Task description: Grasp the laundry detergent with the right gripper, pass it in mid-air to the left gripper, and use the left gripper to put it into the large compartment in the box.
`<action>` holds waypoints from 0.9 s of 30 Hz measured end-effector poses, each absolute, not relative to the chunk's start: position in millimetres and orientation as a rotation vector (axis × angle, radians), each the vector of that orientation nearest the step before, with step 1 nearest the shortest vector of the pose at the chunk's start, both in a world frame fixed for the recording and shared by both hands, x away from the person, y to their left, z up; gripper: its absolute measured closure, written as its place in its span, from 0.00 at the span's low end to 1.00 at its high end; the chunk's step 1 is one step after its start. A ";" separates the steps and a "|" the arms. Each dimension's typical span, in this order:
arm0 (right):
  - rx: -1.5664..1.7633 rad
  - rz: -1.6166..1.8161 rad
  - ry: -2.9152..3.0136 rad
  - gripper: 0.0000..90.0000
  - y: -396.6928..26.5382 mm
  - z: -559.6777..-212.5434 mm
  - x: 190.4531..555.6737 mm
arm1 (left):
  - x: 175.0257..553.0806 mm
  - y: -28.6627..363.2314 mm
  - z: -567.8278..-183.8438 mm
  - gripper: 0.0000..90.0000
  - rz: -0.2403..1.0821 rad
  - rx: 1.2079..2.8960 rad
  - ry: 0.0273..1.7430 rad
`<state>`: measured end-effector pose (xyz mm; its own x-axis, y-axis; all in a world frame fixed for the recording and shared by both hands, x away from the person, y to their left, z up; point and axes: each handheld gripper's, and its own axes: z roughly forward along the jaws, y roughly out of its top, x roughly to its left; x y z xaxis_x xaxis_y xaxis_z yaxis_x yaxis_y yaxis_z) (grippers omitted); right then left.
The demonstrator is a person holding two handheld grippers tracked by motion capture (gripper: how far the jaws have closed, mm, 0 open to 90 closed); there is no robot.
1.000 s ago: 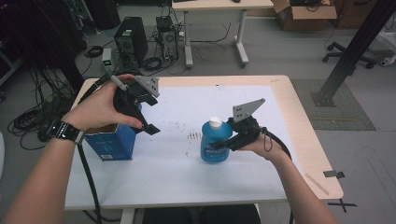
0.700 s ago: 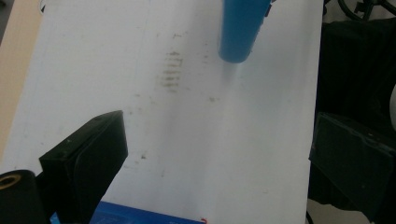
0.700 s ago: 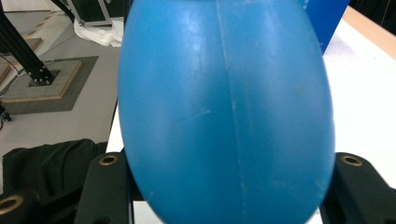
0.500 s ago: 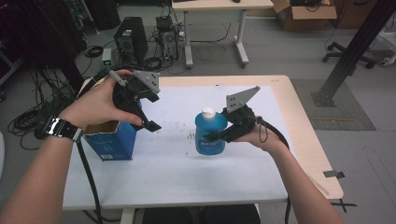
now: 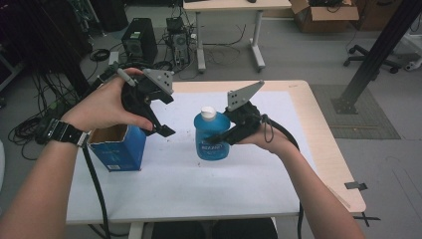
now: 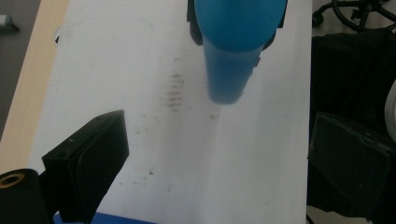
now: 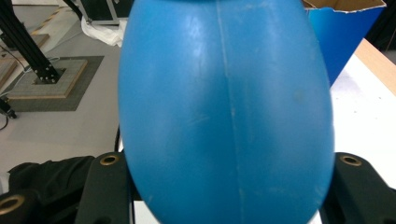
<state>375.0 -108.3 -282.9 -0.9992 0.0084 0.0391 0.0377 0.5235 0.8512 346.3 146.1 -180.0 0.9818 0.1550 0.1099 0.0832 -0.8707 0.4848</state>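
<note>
A blue bottle with a white cap hangs upright above the white sheet, off the table. My right gripper is shut on its body from the right; up close the bottle sits between the two black jaws. An open blue box stands at the table's left, and its flaps show behind the bottle as the blue box. My left gripper is held open just right of and above the box, with nothing between its jaws. The left gripper faces the bottle from above.
The white sheet covers most of the wooden table. Faint smudges mark it below the bottle. Beyond the far edge lie a computer tower, cables, another desk, a cardboard box and a black post.
The right gripper has lifted the bottle off the sheet and carried it left, toward the box. The left gripper has risen slightly and stays open.
</note>
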 end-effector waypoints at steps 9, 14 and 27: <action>-0.002 -1.483 -2.720 0.46 -87.7 -277.9 372.4 | 344.4 136.2 -174.7 0.05 0.208 2.631 0.142; 0.009 -1.474 -2.720 0.46 -79.8 -275.8 372.1 | 343.1 131.9 -173.4 0.05 0.208 2.635 0.125; 0.045 -1.447 -2.721 0.47 -60.8 -274.6 369.5 | 341.8 117.3 -177.1 0.05 0.192 2.674 0.091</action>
<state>369.5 -60.8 -274.6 -0.9978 -0.0533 0.0387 0.0023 0.5590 0.8292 341.8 117.3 -177.1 0.9881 0.0962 0.1203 0.0326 -0.8941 0.4467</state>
